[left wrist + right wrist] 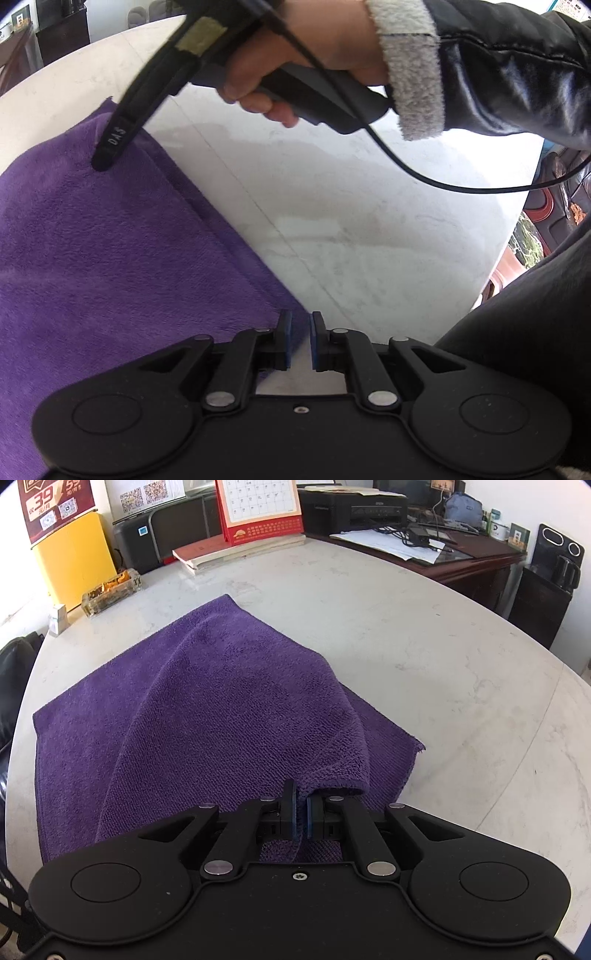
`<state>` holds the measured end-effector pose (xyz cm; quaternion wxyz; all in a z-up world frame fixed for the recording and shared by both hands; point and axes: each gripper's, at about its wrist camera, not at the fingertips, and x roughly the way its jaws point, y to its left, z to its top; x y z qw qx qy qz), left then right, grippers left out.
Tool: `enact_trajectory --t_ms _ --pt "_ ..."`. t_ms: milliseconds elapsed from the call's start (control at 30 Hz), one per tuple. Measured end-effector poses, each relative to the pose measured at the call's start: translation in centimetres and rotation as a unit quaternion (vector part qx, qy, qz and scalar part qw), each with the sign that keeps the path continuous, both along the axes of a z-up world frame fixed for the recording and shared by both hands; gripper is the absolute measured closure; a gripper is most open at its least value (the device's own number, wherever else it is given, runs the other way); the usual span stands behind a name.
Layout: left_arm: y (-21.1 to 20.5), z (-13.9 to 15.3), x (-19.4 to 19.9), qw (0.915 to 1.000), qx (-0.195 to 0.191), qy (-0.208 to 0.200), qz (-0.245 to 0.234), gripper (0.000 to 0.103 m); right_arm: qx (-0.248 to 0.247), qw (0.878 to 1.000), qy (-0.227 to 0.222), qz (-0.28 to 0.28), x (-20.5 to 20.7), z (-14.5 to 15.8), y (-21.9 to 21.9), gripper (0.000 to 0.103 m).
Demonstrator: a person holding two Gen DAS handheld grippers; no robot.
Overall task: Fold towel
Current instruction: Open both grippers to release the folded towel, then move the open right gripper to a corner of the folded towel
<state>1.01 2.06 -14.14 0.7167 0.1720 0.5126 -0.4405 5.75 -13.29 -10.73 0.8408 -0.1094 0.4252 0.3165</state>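
Note:
A purple towel [207, 709] lies folded on the white marble table [406, 646]. One near corner is pulled up into a tent towards my right gripper [301, 812], whose blue pads are shut on the cloth fold running between them. In the left wrist view the towel [110, 240] fills the left side. My left gripper [301, 332] sits at its near corner with the pads almost together and purple cloth between them. Farther along the same edge, the right gripper [101, 162] has its black tip on the towel, held by a hand [303, 55].
A glass ashtray [110, 592], a yellow box [77, 554], books [229, 552] and a red desk calendar [258, 509] stand along the table's far edge. A dark desk with a printer [354, 509] lies beyond. A black cable [424, 177] hangs over bare marble [332, 221].

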Motion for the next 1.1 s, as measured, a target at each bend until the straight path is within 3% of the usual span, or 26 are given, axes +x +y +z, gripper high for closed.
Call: enact_trajectory --t_ms 200,400,500,633,700,833,933,1100 --pt "0.1 1.1 -1.0 0.9997 0.002 -0.019 0.012 0.095 0.021 0.999 -0.004 -0.025 -0.1 0.3 -1.4 0.067" --pt "2.8 4.4 -1.0 0.9955 0.000 -0.044 0.084 0.093 0.076 0.994 -0.007 -0.076 -1.1 2.1 -5.0 0.061" --pt "4.0 6.0 -0.5 0.9874 0.010 -0.062 0.145 0.093 0.122 0.986 0.001 -0.112 -2.6 3.2 -7.5 0.060" --pt "9.8 6.9 -0.3 0.9709 0.035 -0.088 0.220 0.093 0.196 0.965 0.050 -0.167 -6.1 3.4 -10.6 0.060" --pt "11.6 5.9 0.4 0.9623 0.044 -0.098 0.250 0.093 0.216 0.956 0.081 -0.183 -8.1 2.8 -10.9 0.060" --pt "17.2 7.3 2.2 0.9487 0.045 -0.116 0.291 0.093 0.234 0.938 0.139 -0.216 -11.7 1.3 -10.4 0.060" --pt "18.6 7.0 3.7 0.9506 0.033 -0.111 0.288 0.093 0.236 0.927 0.169 -0.236 -13.5 0.6 -9.0 0.060" --pt "18.9 4.9 5.2 0.9627 0.021 -0.092 0.254 0.093 0.182 0.938 0.168 -0.244 -15.0 0.7 -5.8 0.062"
